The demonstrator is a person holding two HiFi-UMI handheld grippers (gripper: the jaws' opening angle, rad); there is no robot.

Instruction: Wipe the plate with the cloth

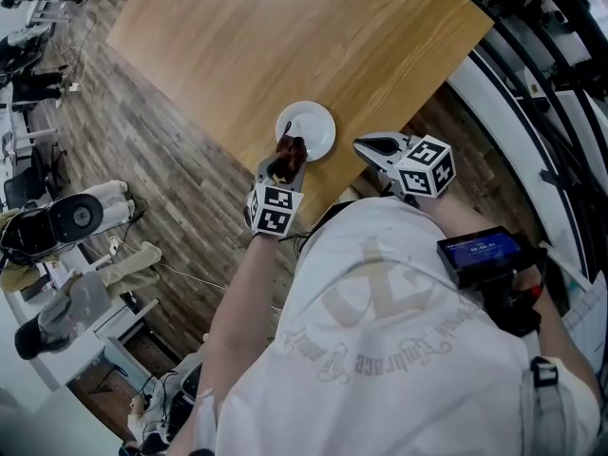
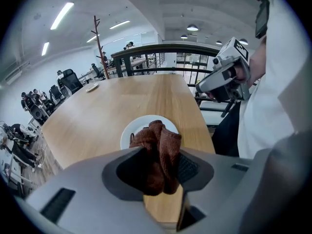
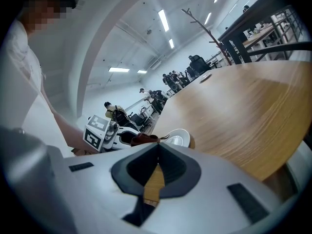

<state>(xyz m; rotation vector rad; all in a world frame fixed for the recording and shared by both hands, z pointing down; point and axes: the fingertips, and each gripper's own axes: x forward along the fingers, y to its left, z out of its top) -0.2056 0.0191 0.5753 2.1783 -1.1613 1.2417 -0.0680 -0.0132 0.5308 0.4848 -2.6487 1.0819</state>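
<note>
Plate [image 1: 309,127], at table's [image 1: 285,36] near edge, is judged stiff, breakable, apt to slide, best steadied at its rim by the clenched, empty right gripper [image 3: 158,145]; soft cloth [image 1: 291,147] is pinched in left gripper [image 2: 161,155].

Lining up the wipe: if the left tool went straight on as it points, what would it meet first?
Probably the white plate, just ahead of the brown cloth clamped in the left tool.

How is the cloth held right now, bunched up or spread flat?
Bunched up. The brown cloth is crumpled into folds, clamped between the jaws of the left gripper, by the near edge of the white plate.
</note>
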